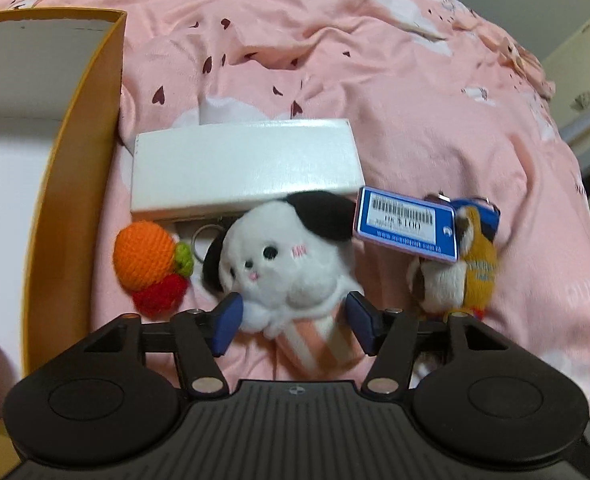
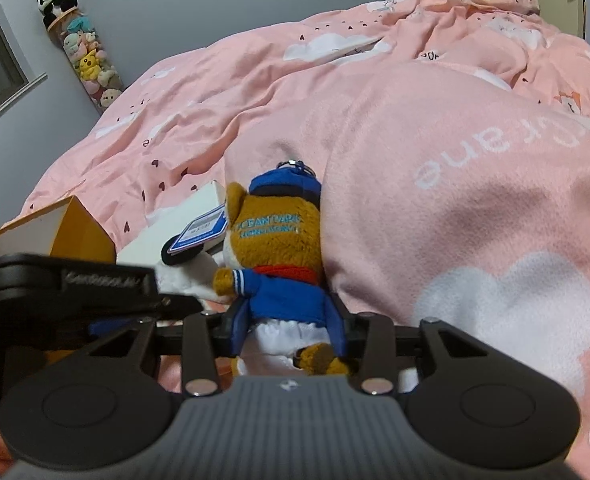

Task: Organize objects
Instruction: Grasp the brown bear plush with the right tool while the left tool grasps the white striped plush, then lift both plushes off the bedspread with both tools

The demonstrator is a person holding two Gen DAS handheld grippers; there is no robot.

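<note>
In the left wrist view, a white and black dog plush (image 1: 283, 264) in a pink striped cup lies on the pink blanket. My left gripper (image 1: 293, 320) is open, its blue pads on either side of the cup's base. A crocheted orange and strawberry charm (image 1: 151, 264) lies to its left, a white box (image 1: 243, 164) behind. A bear plush (image 2: 279, 252) in a blue sailor suit and cap lies on the right, also in the left wrist view (image 1: 459, 268). My right gripper (image 2: 285, 328) has its jaws against the bear's lower body. A blue price tag (image 1: 407, 224) hangs between the plushes.
An open yellow box (image 1: 75, 168) with a white inside stands at the left, also in the right wrist view (image 2: 75, 232). A raised fold of pink blanket (image 2: 475, 208) rises right of the bear. A hanging column of plush toys (image 2: 83, 48) is on the far wall.
</note>
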